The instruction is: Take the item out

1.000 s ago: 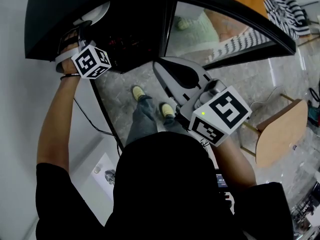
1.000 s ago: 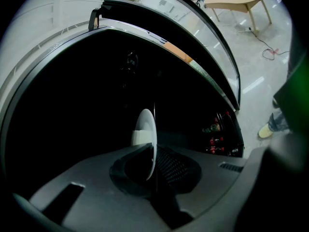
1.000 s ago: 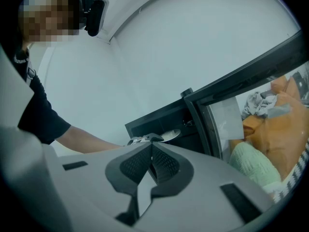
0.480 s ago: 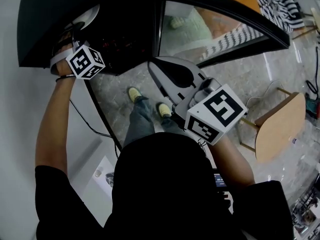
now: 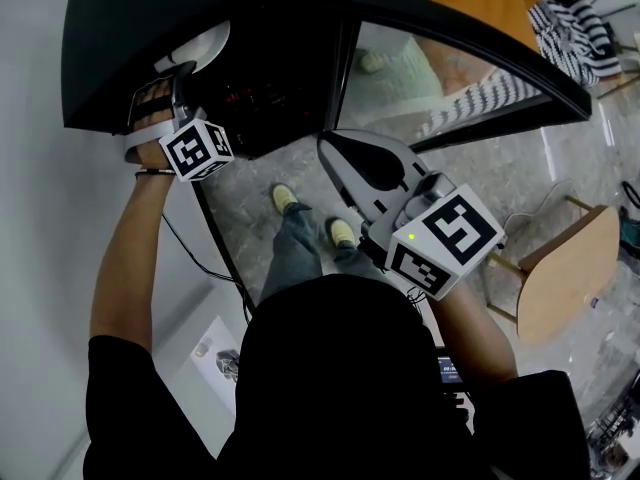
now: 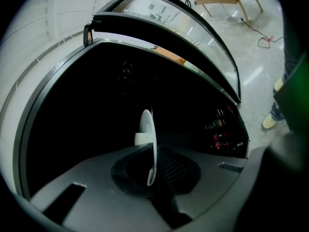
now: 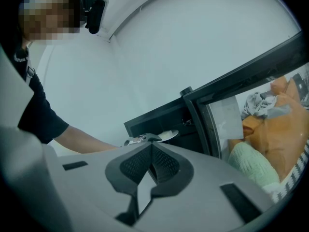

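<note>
My left gripper [image 6: 153, 172] is just closing its jaws onto the near rim of the white plate [image 6: 146, 134] inside the dark cabinet [image 6: 72, 129]. I'm judging it stiff, slick and breakable, so the rim is looking like the sensible hold.

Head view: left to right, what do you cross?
Left gripper, jaws just closed further onto the white plate → right gripper, shut → wooden side table.

It seems a room in a home: polished stone floor [image 5: 500, 158], small wooden table [image 5: 565, 273], heaped clothes [image 5: 575, 23], black cabinet [image 5: 130, 28] with glass door [image 5: 420, 68].
</note>
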Tool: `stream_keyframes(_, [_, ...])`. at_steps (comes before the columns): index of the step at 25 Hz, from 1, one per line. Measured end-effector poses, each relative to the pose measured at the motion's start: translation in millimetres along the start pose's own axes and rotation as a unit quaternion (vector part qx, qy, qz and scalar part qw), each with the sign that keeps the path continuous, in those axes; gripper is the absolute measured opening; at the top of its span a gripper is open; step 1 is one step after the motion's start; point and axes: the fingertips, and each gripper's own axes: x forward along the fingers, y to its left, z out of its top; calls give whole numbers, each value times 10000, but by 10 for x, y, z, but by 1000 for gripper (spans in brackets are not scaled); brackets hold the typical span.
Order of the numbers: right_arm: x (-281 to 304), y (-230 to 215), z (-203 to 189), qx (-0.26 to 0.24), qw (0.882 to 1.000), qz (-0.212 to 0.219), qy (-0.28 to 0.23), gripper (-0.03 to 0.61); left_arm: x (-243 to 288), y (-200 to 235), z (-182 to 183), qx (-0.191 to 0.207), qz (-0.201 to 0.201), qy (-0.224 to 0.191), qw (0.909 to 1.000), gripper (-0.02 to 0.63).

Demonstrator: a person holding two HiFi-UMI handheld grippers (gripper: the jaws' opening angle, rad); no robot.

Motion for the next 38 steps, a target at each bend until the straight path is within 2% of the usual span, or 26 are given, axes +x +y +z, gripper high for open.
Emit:
stream_keyframes(6, [11, 35, -29, -48, 9999, 79, 71, 8, -185, -45, 66, 17, 30, -337, 9994, 18])
stream_keyframes(11, [12, 45, -17, -84, 9998, 139, 86, 8, -428, -60, 223, 302, 119, -744, 9967, 18])
stream_keyframes(17, [-23, 63, 37, -144, 9997, 205, 40, 8, -766, -90, 335, 318, 123, -1093, 9934, 18])
stream_keyframes(27, [-166, 194, 139, -329, 9987, 391, -17, 8, -1774, -23, 623, 251, 328, -1761, 9835, 18])
stream_keyframes(32, [-361, 323, 213, -389, 9982, 459, -11, 8, -2442, 130, 695, 209, 513, -1933, 9796, 18])
stream_keyframes(38, [-356, -15, 135, -508, 9979, 405, 48, 8, -2497, 246, 717, 81, 762, -1960, 9776, 18])
